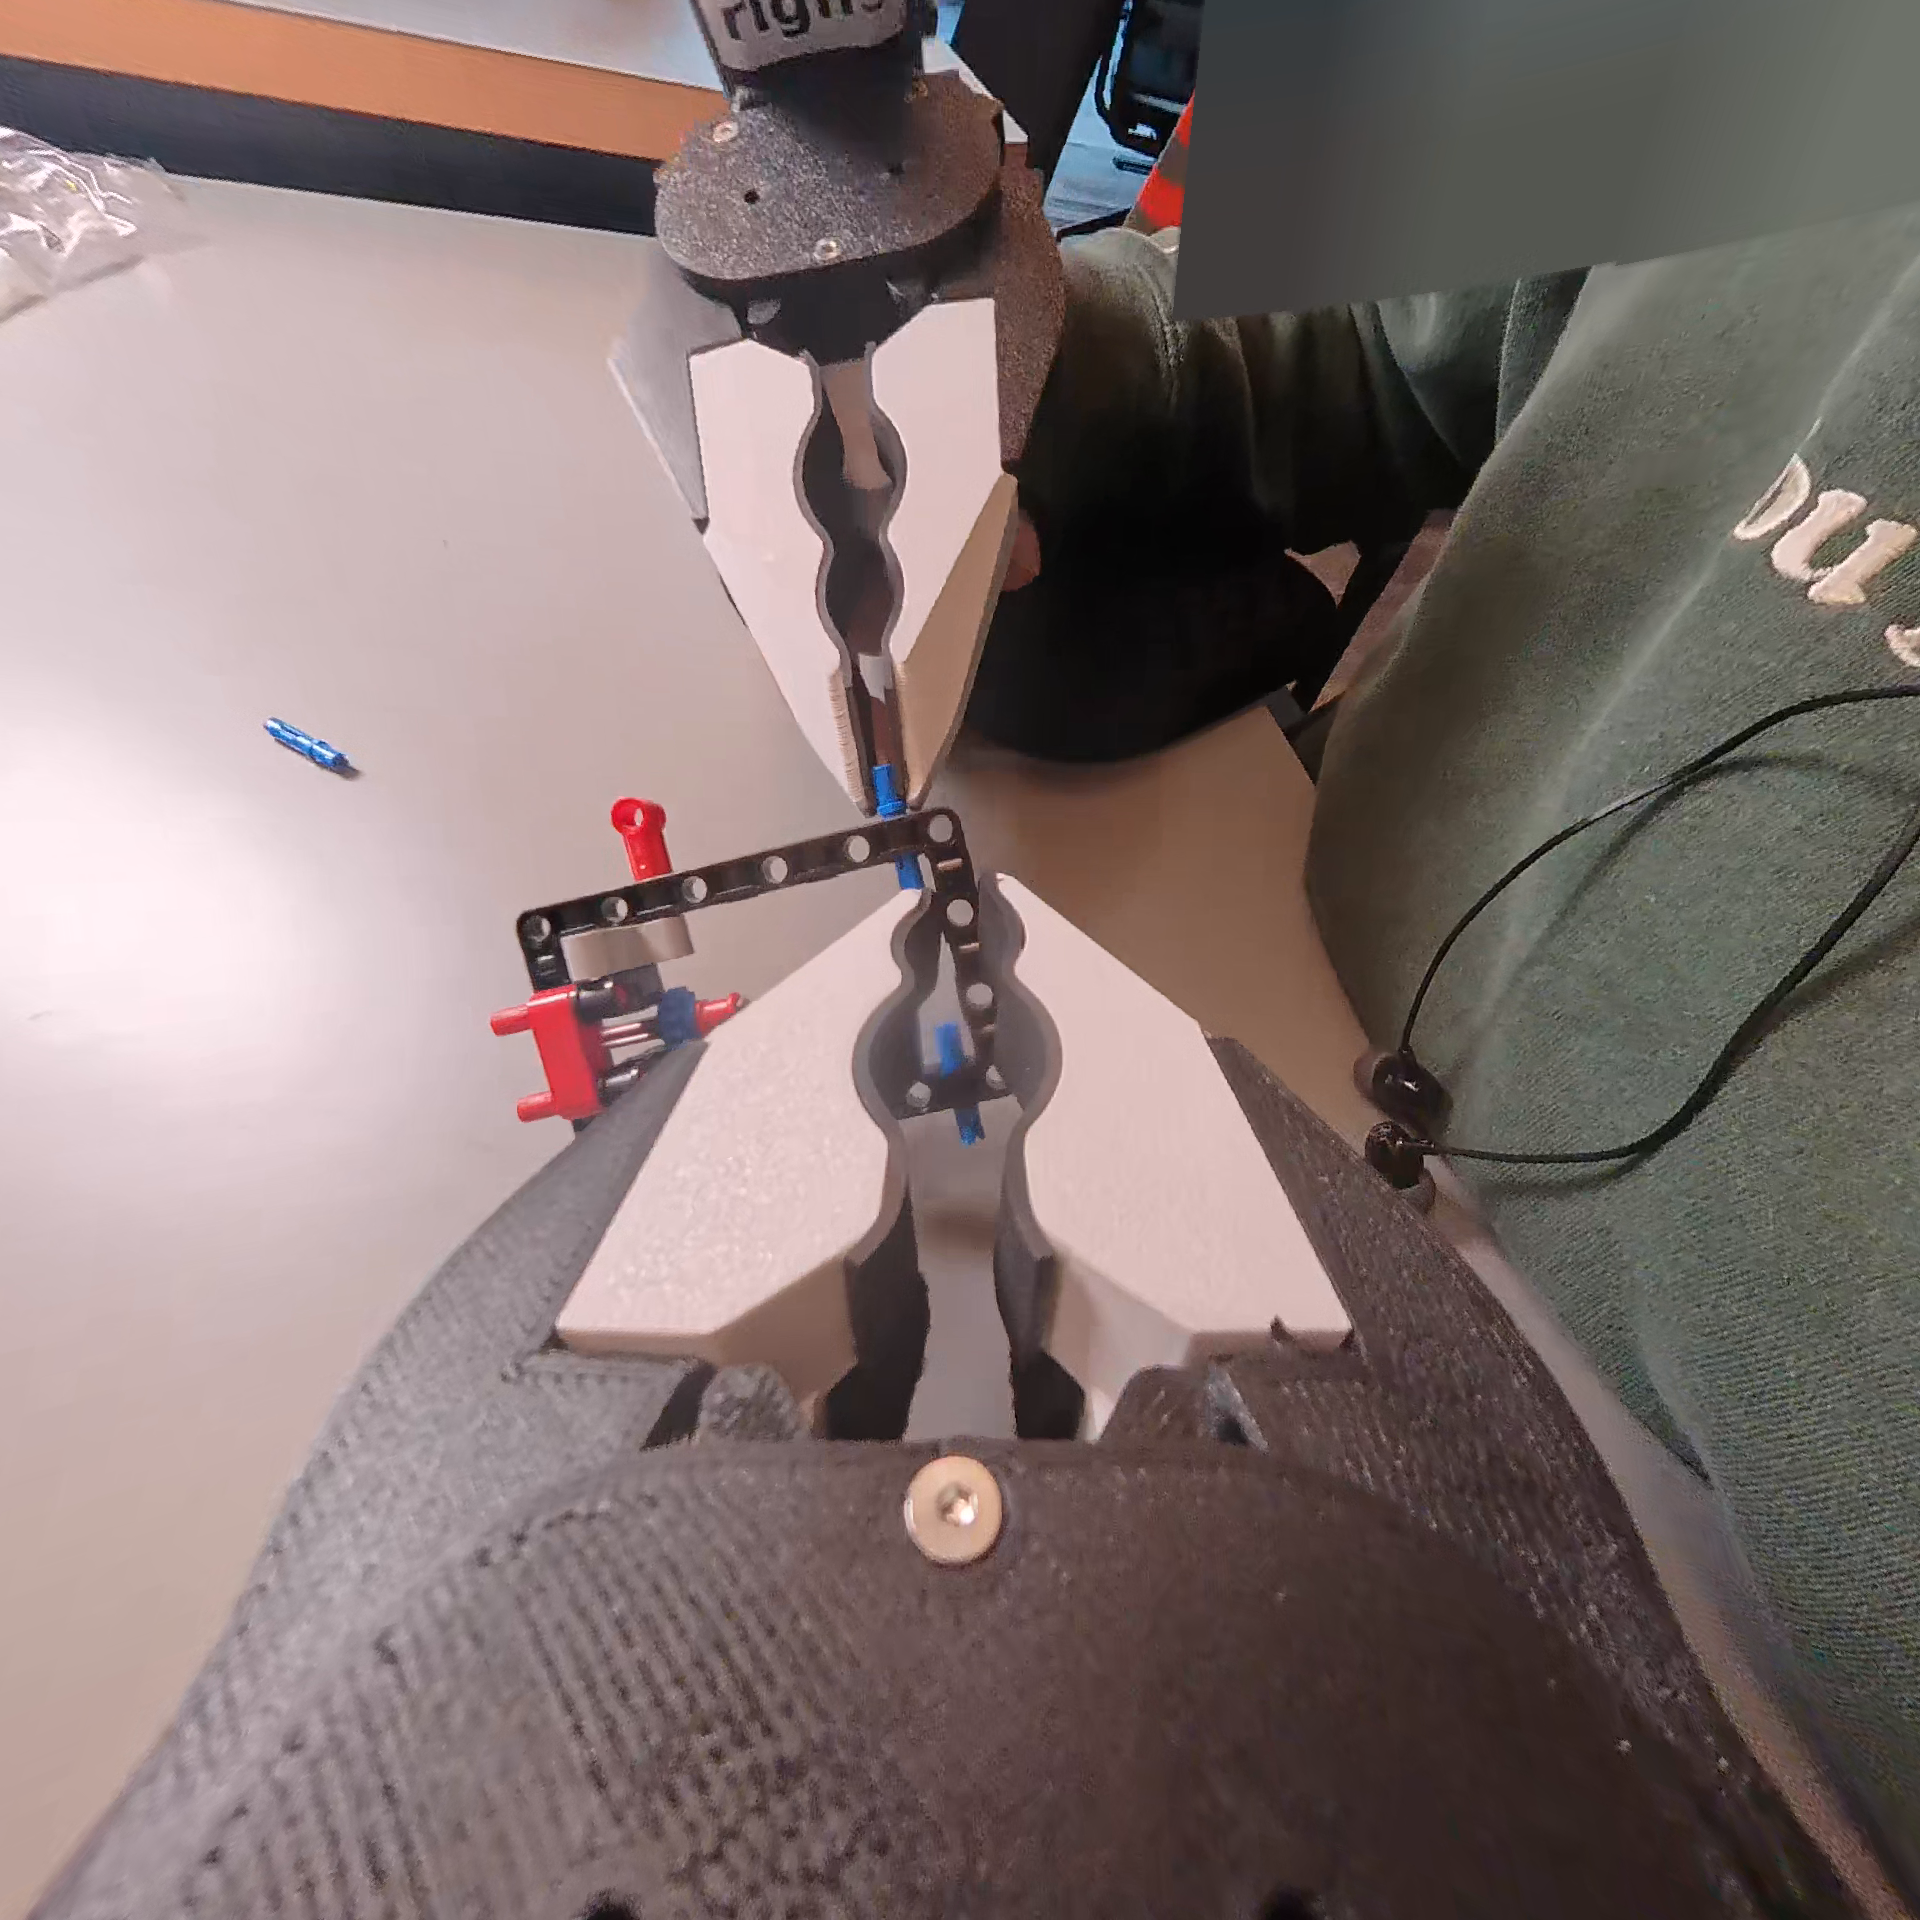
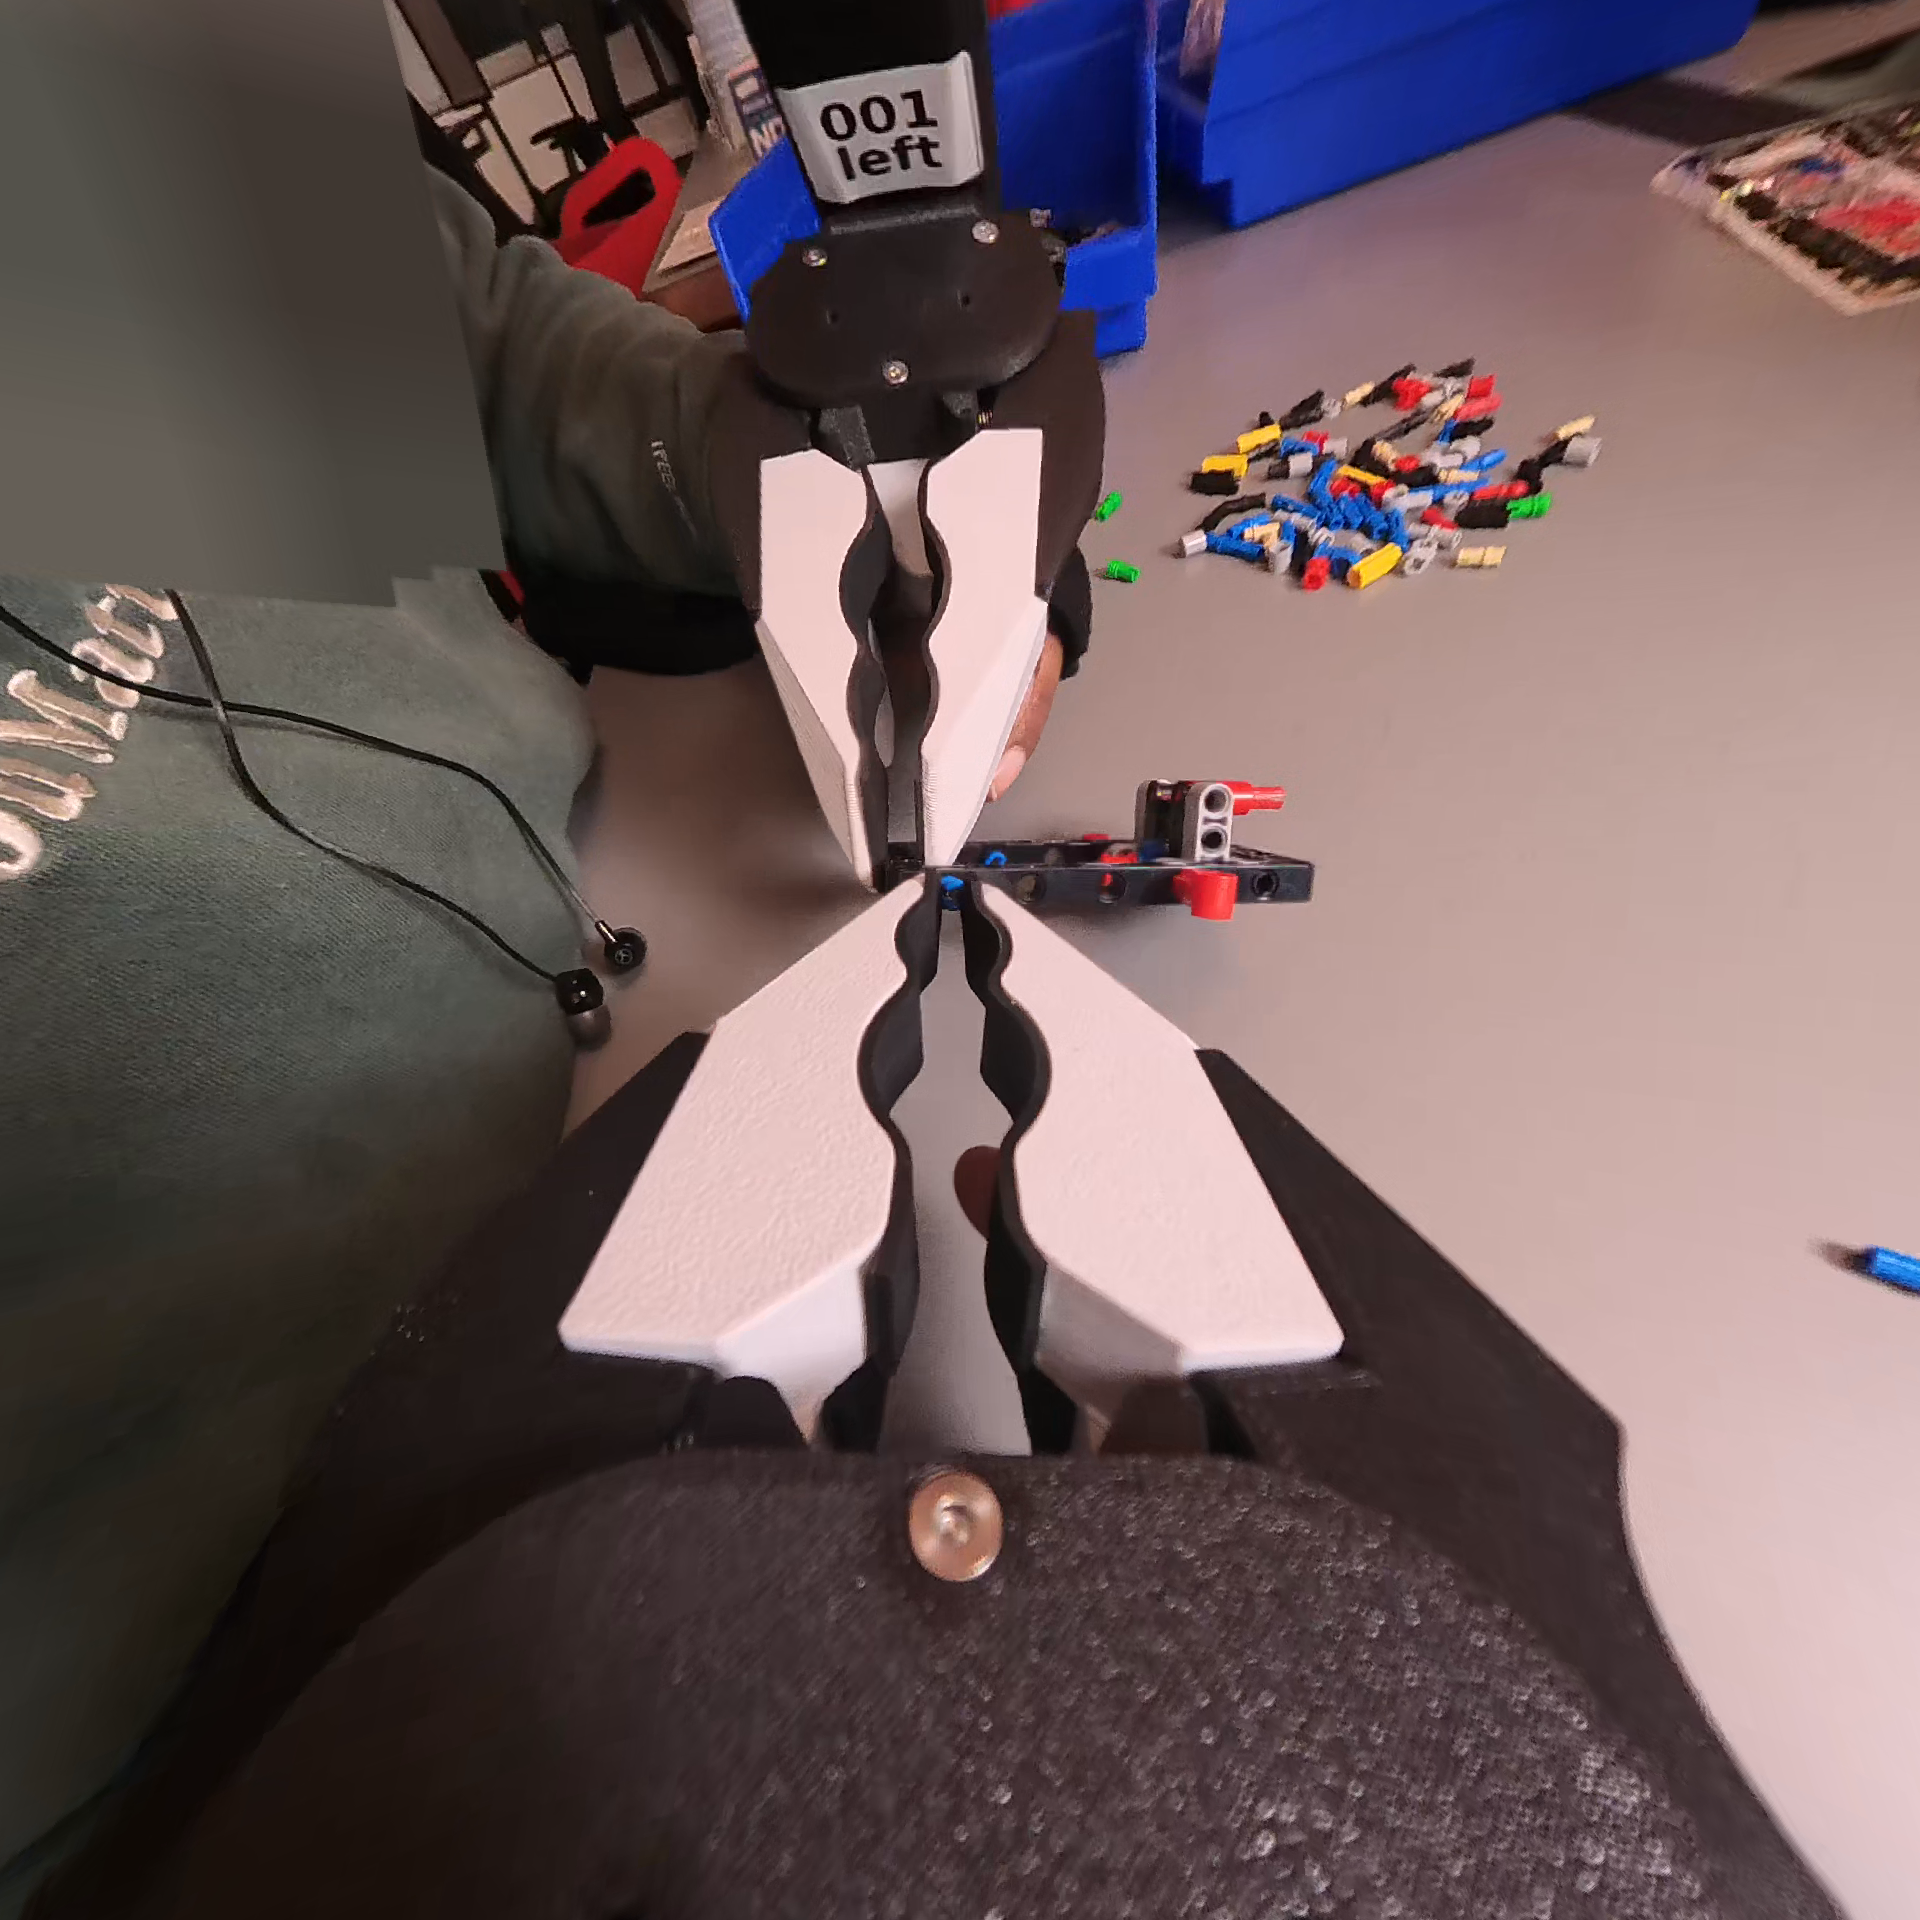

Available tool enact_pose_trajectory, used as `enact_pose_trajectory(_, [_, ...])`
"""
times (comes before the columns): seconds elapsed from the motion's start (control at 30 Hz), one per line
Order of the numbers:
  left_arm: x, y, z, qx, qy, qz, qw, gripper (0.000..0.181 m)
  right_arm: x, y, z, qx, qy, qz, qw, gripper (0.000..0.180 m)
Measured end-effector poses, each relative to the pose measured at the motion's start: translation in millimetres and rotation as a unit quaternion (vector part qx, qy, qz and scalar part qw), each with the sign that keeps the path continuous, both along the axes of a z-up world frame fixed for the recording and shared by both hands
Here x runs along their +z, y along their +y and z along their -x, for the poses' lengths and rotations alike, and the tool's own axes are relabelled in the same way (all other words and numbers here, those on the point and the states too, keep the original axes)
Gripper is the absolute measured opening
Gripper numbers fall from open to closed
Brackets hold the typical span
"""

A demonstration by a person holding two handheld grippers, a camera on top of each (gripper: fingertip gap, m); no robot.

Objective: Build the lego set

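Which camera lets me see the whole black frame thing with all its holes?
The left wrist view: the black frame faces the camera, its holes and corners plain, one side held in the left gripper. The right wrist view shows it edge-on, as a thin dark bar.

Blue pin (image 2: 1886,1268) blurred, cut by right edge.

Half-built lego frame with a blue pin at its corner

The black frame (image 1: 769,868) of holed beams is held off the grey bench (image 1: 312,468), its short right-hand leg running down between the white fingers of the left claw (image 1: 961,914). A blue pin (image 1: 885,792) sits at the frame's far right corner, pinched at the tip of the right claw (image 1: 883,800). Red connectors (image 1: 556,1049) and a grey block cluster at the frame's left end. A loose blue pin (image 1: 309,745) lies on the bench, well apart to the left. A pile of mixed loose pieces (image 2: 1382,478) lies farther off.
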State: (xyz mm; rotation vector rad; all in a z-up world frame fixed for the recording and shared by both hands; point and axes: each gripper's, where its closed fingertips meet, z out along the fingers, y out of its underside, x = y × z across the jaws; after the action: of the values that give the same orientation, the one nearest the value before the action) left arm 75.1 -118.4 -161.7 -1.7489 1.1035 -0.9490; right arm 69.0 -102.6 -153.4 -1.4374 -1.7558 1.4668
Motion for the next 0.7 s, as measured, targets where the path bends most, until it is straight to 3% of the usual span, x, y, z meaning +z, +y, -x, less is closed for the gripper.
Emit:
enact_pose_trajectory(0.17, [2,7,3,0.008,0.007,0.000,1.000,0.006,9,6,0,-0.010,0.026,0.030,0.999,0.003])
enact_pose_trajectory(0.7, [3,4,3,0.004,0.006,0.001,1.000,0.006,8,3,-3,-0.003,0.022,-0.005,1.000,0.002])
